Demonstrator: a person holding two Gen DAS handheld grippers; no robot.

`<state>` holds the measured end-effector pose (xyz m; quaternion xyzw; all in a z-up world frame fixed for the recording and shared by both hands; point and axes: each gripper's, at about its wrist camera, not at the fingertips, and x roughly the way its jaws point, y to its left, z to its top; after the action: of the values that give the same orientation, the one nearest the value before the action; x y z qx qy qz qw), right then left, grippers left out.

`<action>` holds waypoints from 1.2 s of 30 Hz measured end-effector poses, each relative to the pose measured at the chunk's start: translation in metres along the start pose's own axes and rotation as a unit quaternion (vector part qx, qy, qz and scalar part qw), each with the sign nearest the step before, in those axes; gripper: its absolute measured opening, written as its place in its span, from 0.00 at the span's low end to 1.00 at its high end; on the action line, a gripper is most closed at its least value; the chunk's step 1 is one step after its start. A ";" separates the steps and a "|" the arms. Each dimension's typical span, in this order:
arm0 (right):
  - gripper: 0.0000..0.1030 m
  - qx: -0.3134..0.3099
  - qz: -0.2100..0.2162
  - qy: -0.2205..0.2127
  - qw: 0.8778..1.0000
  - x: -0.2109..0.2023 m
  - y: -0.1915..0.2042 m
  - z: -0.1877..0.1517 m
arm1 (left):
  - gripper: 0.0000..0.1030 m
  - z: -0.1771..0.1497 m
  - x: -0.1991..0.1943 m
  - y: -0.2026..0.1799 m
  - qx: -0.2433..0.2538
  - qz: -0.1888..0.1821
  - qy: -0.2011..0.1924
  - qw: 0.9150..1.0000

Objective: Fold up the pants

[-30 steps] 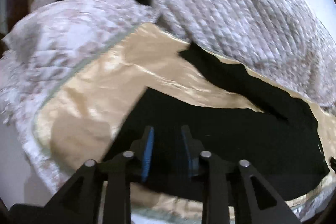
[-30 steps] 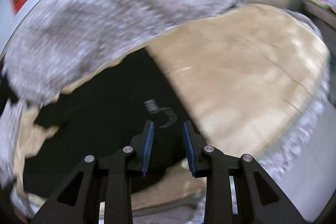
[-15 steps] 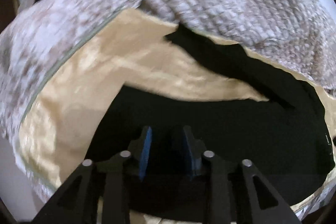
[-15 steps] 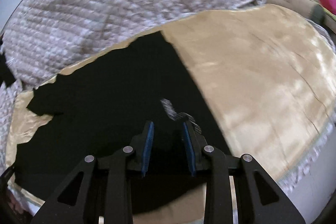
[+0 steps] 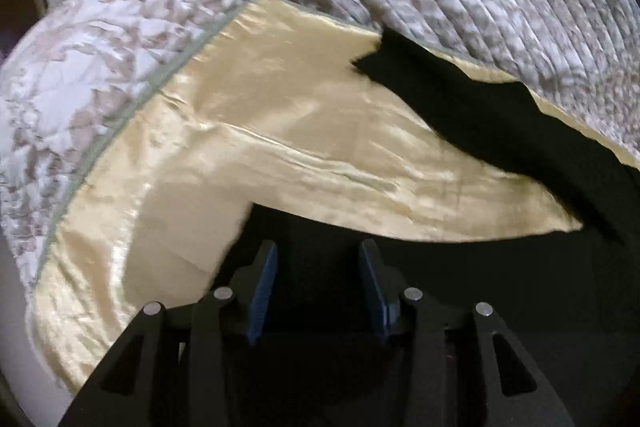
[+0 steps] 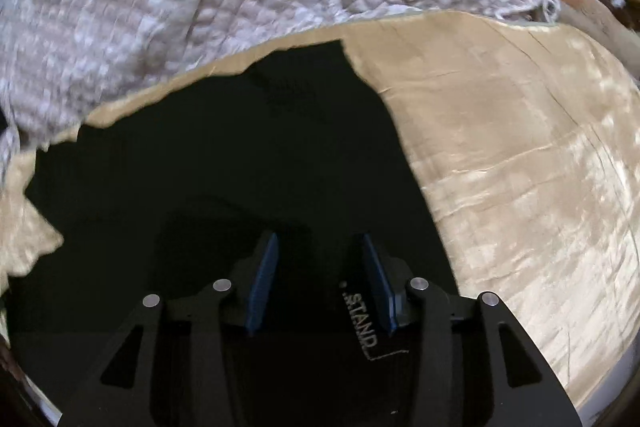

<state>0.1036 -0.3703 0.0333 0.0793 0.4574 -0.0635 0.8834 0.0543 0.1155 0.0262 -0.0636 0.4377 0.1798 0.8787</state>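
Both grippers have slid in over the black pants, jaws just widening. The left gripper and right gripper hover open, gripping nothing, above the pants spread on the gold sheet.

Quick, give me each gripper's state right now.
Left gripper: open, jaws just widened, over the black fabric pants, nothing clamped.
Right gripper: open, jaws just widened, over the same pants, nothing clamped.
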 end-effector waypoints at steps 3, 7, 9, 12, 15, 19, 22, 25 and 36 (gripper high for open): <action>0.44 -0.003 -0.011 -0.024 1.000 -0.013 0.002 -0.001 | 0.44 -0.002 -0.012 -0.004 -0.002 -0.013 -0.020 1.000; 0.44 -0.013 0.009 -0.031 0.999 -0.021 0.011 -0.006 | 0.44 -0.014 -0.031 -0.026 0.031 -0.046 -0.041 0.998; 0.44 -0.028 0.027 -0.028 0.999 -0.022 0.022 -0.011 | 0.44 -0.022 -0.041 -0.042 0.053 -0.074 -0.045 0.995; 0.44 -0.068 0.067 -0.022 0.995 -0.028 0.051 -0.026 | 0.44 -0.031 -0.049 -0.064 0.089 -0.102 -0.052 0.989; 0.44 -0.126 0.093 -0.024 0.987 -0.034 0.086 -0.042 | 0.45 -0.038 -0.054 -0.083 0.114 -0.127 -0.051 0.984; 0.44 -0.179 0.103 -0.020 0.978 -0.032 0.116 -0.056 | 0.46 -0.045 -0.048 -0.100 0.138 -0.134 -0.033 0.981; 0.44 -0.192 0.097 -0.007 0.977 -0.022 0.123 -0.058 | 0.46 -0.047 -0.037 -0.103 0.142 -0.125 -0.008 0.982; 0.44 -0.182 0.084 0.010 0.980 -0.014 0.121 -0.057 | 0.46 -0.045 -0.043 -0.102 0.140 -0.122 -0.018 0.982; 0.44 -0.178 0.102 -0.012 0.979 -0.024 0.130 -0.056 | 0.49 -0.042 -0.030 -0.121 0.150 -0.132 -0.011 0.980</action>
<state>0.0694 -0.2308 0.0318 -0.0336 0.4402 0.1089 0.8907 0.0513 -0.0160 0.0183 0.0140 0.4380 -0.0047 0.8988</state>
